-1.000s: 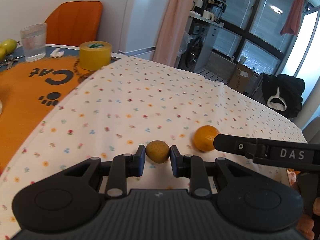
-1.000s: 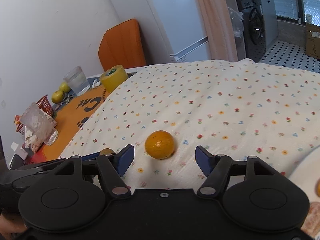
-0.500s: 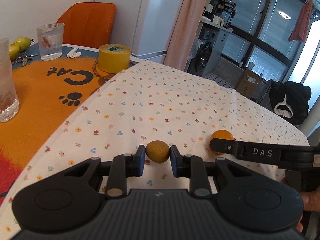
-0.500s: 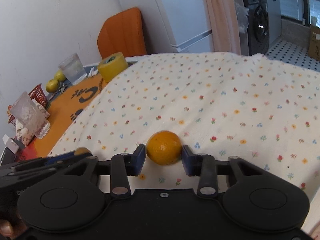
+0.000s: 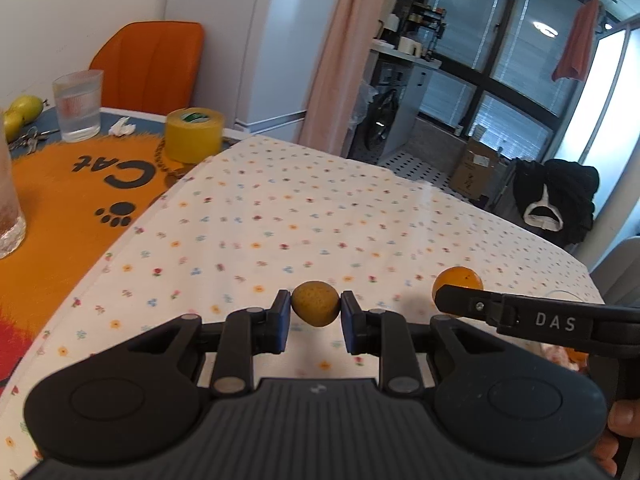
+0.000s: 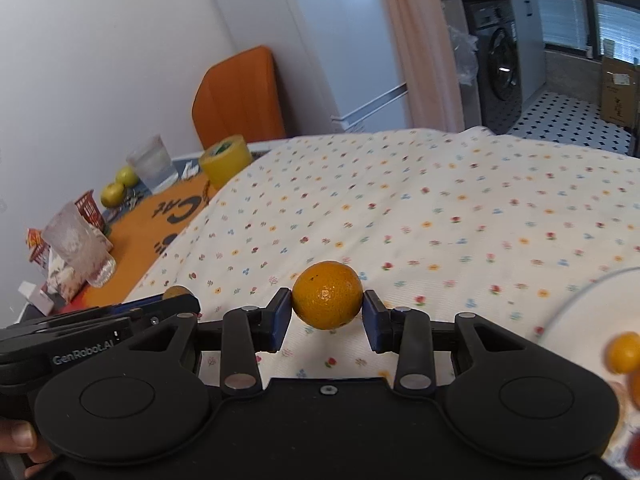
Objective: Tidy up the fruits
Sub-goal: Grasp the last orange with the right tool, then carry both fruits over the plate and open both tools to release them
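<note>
Between left tongs, egg-shaped fruit points right.

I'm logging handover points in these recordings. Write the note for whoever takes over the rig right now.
Left gripper: shut on the small brownish-yellow egg-shaped fruit, lifted clear of the flowered white tablecloth.
Right gripper: shut on the round orange citrus fruit, also off the cloth.
A clear-rimmed plate or bowl shows at the right edge of the right wrist view, with a small orange fruit in it; it is blurred.
Done: both fruits picked up.
Left: set both down, probably in that dish; then perhaps the two yellow-green fruits near the drinking glass.
</note>
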`<state>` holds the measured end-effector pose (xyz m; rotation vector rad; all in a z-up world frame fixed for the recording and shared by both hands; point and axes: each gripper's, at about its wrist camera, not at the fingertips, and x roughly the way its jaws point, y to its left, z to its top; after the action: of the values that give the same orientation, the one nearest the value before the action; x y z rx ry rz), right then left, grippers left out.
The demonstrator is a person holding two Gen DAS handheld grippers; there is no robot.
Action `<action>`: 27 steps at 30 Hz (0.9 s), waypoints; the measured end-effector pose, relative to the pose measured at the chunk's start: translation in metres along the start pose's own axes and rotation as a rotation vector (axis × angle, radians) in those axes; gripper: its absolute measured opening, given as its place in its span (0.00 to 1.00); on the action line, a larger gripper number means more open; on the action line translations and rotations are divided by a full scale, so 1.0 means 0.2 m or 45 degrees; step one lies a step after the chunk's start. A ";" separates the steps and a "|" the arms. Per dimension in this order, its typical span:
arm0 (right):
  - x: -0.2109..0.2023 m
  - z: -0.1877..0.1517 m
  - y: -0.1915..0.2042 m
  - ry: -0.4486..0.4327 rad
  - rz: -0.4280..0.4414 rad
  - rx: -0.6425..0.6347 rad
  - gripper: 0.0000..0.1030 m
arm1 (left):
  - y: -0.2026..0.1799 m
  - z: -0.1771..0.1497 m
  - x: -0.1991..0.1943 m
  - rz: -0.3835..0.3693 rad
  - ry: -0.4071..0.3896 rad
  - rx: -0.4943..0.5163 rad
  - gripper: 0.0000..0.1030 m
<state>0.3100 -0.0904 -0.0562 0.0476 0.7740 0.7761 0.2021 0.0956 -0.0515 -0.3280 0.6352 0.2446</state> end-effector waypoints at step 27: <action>-0.48 -0.21 -0.33 -0.142 -0.140 0.138 0.35 | -0.42 -0.08 -0.11 -0.161 -0.017 0.166 0.24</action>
<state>0.2788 -0.2106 -0.0484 0.1432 0.7060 0.6217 0.2031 0.0094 -0.0311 -0.2400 0.6115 0.0837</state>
